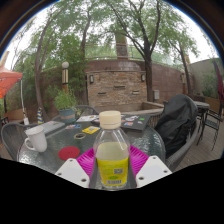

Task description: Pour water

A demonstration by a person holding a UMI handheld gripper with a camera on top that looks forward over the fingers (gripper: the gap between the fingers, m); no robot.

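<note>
On a round glass patio bench [60, 135] under trees, the tool [112, 166] grips a clear plastic bottle with a yellow label [112, 150]; a steady upright carry toward the white ceramic mug [36, 138] should prevent spills.

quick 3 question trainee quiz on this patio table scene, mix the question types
1. True or false: the bottle with the white cap and yellow label stands between the fingers of the gripper.
2. Multiple choice: the white mug on the glass table is A) beyond the fingers, off to one side of the bottle; B) between the fingers; C) on top of the bottle.
3. Fill in: the small flat round thing on the table near the bottle is coloured ____.

Key: 1 true; 2 A; 3 red.
</note>
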